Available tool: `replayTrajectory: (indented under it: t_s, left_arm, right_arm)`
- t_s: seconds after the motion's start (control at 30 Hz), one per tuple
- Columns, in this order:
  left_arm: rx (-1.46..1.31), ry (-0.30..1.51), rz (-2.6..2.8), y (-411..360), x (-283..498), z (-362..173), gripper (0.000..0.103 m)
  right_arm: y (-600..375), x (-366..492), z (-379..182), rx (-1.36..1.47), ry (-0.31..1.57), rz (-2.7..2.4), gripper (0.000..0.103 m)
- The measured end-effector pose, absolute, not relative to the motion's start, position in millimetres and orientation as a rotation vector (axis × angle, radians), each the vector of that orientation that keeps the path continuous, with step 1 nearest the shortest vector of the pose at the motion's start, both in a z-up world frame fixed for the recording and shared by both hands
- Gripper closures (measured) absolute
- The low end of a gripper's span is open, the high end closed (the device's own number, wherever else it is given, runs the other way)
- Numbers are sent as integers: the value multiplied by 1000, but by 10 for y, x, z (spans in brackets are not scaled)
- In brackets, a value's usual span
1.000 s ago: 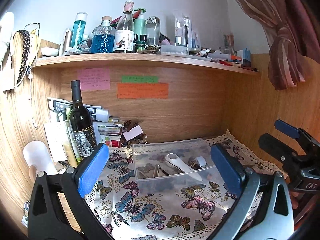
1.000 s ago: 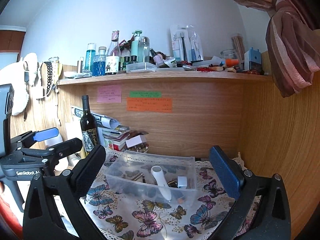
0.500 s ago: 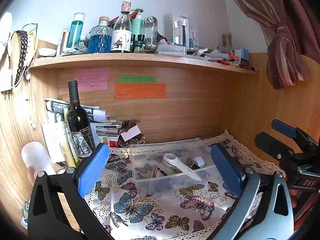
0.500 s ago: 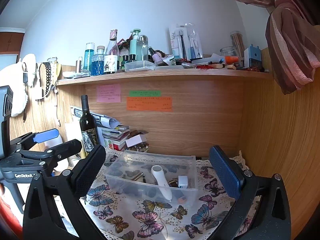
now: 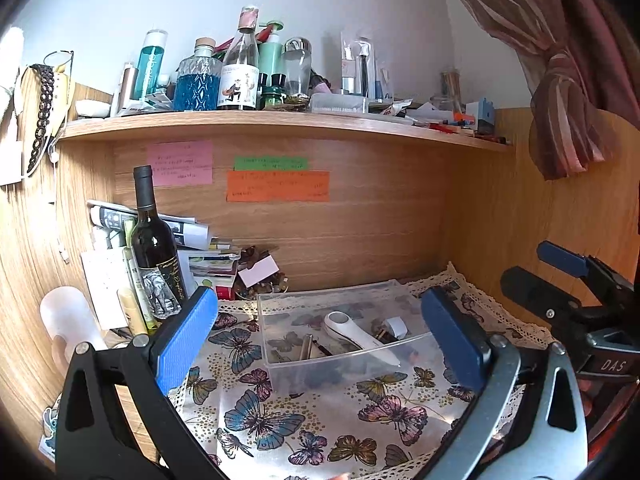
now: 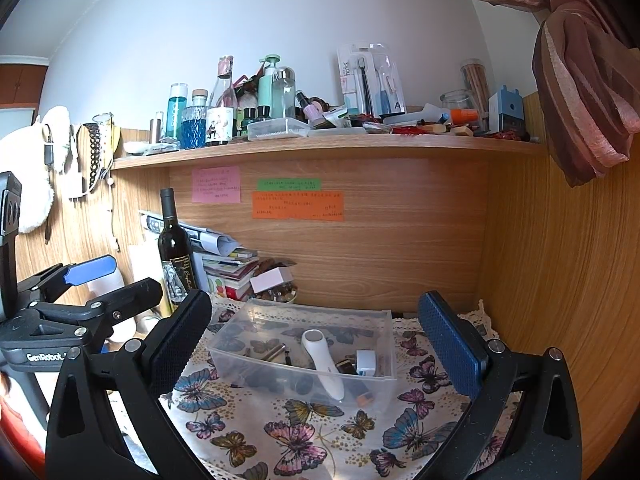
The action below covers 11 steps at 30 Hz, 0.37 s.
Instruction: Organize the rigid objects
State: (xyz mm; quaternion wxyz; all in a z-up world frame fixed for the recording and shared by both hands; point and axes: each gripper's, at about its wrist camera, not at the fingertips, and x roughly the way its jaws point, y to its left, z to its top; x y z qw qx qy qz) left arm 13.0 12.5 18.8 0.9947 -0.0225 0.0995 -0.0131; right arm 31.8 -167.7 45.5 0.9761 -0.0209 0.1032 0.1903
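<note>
- The left tool (image 5: 320,340) has its two blue pads wide apart, and nothing is between them.
- The right tool (image 6: 316,348) also has its pads wide apart and holds nothing.
- Both tools hang above the counter, near the front edge of the butterfly cloth (image 5: 304,416).
- A clear box (image 6: 304,372) sits on the cloth, about in the middle, in front of both tools.
- Inside the box lies a long white gadget (image 6: 322,364) with a round head. It leans from the back of the box toward the front wall.
- Beside the gadget, to the right, is a small white plug (image 6: 366,362).
- To the left of the gadget lies a thin metal stick (image 6: 274,352). Some small dark bits are in the box too, but they are too small to tell.
- A dark wine bottle (image 5: 154,256) stands upright at the back left, well apart from the box.
- Behind the bottle there is a pile of papers and books (image 6: 226,268).
- Three sticky notes, pink (image 5: 179,163), green (image 5: 271,163) and orange (image 5: 278,186), are on the wooden back wall.
- A shelf (image 6: 320,144) above holds many bottles and small things.
- A brown curtain (image 6: 576,92) hangs tied at the top right.
</note>
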Motion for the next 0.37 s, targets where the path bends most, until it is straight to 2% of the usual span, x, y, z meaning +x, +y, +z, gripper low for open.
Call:
replayTrajectory:
  t_s: [0.37]
  left_arm:
    - [-26, 200, -41, 119, 135, 158, 0]
  right_arm:
    - [-1642, 324, 438, -37, 218, 379, 0]
